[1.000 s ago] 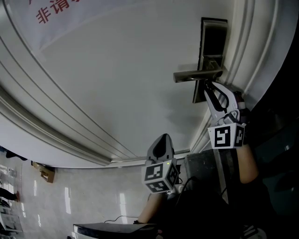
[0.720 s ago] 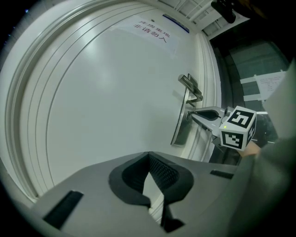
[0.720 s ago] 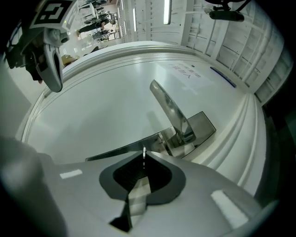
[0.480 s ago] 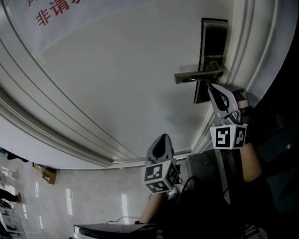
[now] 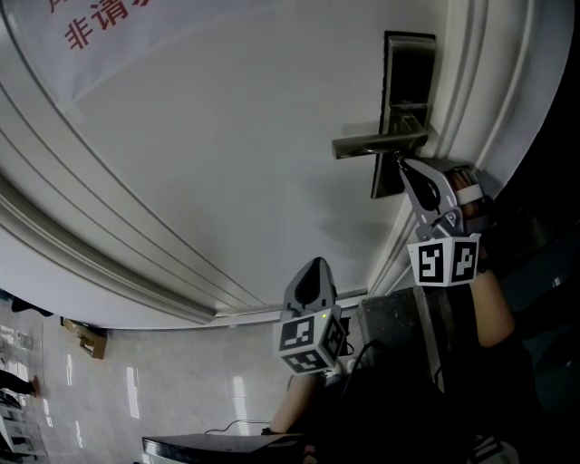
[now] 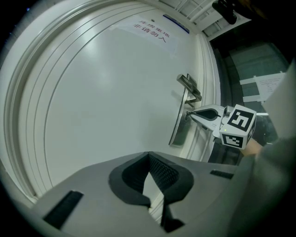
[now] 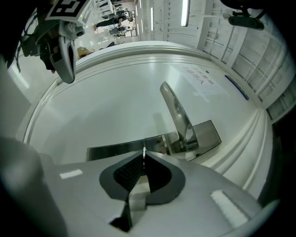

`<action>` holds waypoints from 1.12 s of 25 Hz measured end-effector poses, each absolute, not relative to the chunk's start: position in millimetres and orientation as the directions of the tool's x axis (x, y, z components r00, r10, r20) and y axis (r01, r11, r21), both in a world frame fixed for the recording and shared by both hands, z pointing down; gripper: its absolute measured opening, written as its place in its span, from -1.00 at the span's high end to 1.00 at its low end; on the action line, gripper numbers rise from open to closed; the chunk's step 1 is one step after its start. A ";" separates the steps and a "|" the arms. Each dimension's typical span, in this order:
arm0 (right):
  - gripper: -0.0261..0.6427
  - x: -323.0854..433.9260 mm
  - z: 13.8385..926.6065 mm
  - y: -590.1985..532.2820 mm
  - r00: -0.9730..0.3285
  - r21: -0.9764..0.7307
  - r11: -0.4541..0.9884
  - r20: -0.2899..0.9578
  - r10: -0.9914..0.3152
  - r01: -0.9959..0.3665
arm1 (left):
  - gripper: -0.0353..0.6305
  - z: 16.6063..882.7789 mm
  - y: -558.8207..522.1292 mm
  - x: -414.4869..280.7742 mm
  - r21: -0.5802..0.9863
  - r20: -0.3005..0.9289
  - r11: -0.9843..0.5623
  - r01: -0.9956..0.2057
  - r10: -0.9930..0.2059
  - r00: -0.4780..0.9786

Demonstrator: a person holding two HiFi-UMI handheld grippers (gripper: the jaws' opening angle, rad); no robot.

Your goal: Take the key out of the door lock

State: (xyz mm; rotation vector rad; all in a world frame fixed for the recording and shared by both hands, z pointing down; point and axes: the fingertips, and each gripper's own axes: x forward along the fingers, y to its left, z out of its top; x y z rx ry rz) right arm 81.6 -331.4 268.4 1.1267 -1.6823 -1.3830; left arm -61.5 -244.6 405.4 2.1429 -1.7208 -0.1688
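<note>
A white door [image 5: 227,136] carries a steel lock plate [image 5: 405,91] with a lever handle [image 5: 376,142]. Just below the lever, my right gripper [image 5: 400,163] points its tips at the plate. It is shut on the key [image 7: 144,152], a thin metal blade that sticks out of the jaws toward the lock plate [image 7: 120,150]. In the left gripper view the right gripper [image 6: 190,114] touches the plate [image 6: 178,129]. Whether the blade still sits in the keyhole is hidden. My left gripper [image 5: 314,270] hangs lower, away from the lock, shut [image 6: 149,157] and holding nothing.
The door frame's ribbed moulding [image 5: 476,82] runs right beside the lock, with a dark glass panel [image 5: 544,272] beyond it. A notice with red print [image 5: 100,23] hangs on the door. On the glossy floor below lie a cardboard box [image 5: 83,337] and a dark case [image 5: 227,446].
The right gripper has barely shifted at the lock plate and stays shut on the key. The left gripper has not moved.
</note>
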 end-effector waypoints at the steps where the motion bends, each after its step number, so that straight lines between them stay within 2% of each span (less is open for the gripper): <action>1: 0.89 81.9 269.0 -331.1 -0.396 0.980 0.060 -0.020 -0.918 -0.188 | 0.89 405.6 -244.2 -61.1 0.370 0.144 -0.173 -0.913 -0.960 0.241; 19: 0.89 81.7 269.9 -330.7 -0.366 0.994 0.024 -0.015 -0.931 -0.104 | 0.89 396.5 -248.9 -48.4 0.354 0.131 -0.227 -0.907 -0.949 0.288; 28: 0.89 81.8 270.4 -330.8 -0.356 0.998 0.012 -0.011 -0.934 -0.061 | 0.89 384.6 -263.5 -52.4 0.272 0.107 -0.253 -0.928 -0.951 0.291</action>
